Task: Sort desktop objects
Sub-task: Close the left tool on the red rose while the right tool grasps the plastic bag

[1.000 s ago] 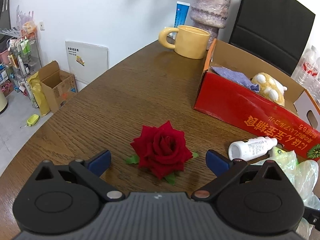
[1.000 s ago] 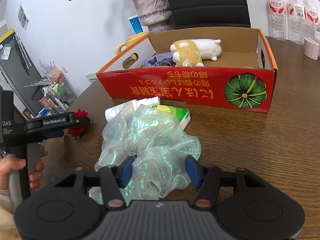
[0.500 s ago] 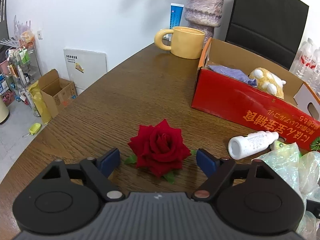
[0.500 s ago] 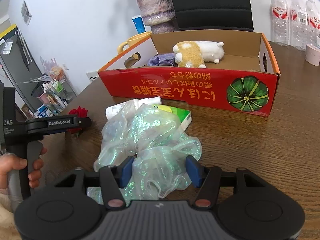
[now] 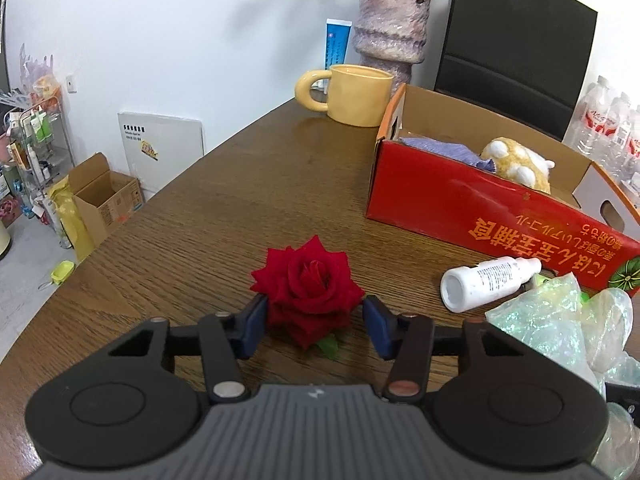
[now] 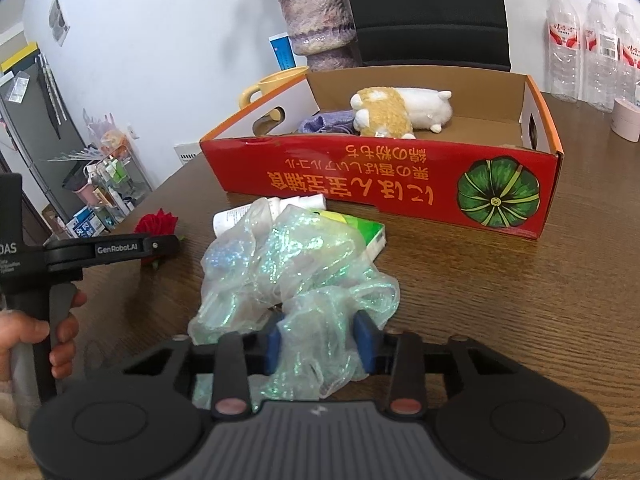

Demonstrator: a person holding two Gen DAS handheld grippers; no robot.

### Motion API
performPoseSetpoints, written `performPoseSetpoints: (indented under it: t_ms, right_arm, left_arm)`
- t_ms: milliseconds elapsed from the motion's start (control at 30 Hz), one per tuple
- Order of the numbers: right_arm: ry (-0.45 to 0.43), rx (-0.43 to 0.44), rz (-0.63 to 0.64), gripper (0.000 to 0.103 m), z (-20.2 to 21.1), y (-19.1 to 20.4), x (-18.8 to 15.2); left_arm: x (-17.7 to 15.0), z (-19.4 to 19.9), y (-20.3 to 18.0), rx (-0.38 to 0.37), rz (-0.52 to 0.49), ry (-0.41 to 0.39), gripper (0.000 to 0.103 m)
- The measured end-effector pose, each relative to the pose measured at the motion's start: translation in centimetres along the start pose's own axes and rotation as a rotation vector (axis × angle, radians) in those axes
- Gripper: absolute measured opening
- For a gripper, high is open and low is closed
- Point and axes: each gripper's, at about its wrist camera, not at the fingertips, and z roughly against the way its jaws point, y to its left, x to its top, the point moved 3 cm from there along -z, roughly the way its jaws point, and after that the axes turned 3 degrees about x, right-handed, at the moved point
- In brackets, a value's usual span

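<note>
A red rose (image 5: 308,284) lies on the brown wooden table (image 5: 224,208), and my left gripper (image 5: 314,326) is shut on it, both blue pads against its petals. In the right wrist view the rose (image 6: 157,221) shows small at the left, beside a hand holding the left gripper's handle. My right gripper (image 6: 318,340) is shut on the near fold of a crumpled iridescent plastic wrap (image 6: 296,256). A white bottle (image 5: 488,280) and a green carton (image 6: 368,232) lie partly under the wrap. The red cardboard box (image 6: 380,184) behind holds a plush toy (image 6: 384,116) and a purple cloth (image 6: 320,124).
A yellow mug (image 5: 356,94) and a stone-like vase (image 5: 390,28) stand at the table's far end, with a black chair behind. Water bottles (image 6: 600,40) and a pink roll (image 6: 626,118) sit at the right. The table's edge drops off to the left, above floor clutter.
Both grippers' fingers have drawn in: the left pair from wide of the rose to touching it, the right pair tighter onto the wrap. Both cameras have come slightly lower and closer.
</note>
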Motion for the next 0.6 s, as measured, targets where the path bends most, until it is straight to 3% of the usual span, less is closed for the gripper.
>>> performPoseSetpoints:
  t_ms: [67, 133, 600]
  right_arm:
    - [-0.004, 0.008, -0.007, 0.024, 0.03, -0.03, -0.03]
    - [-0.009, 0.019, -0.011, 0.018, 0.11, -0.04, -0.09]
    - [-0.022, 0.038, -0.015, 0.018, 0.32, 0.15, -0.20]
  left_arm:
    - [-0.15, 0.10, -0.05, -0.001, -0.006, -0.010, 0.050]
    - [-0.30, 0.20, -0.10, -0.002, -0.012, -0.019, 0.041]
    - [-0.79, 0.43, -0.05, -0.007, -0.002, -0.057, 0.033]
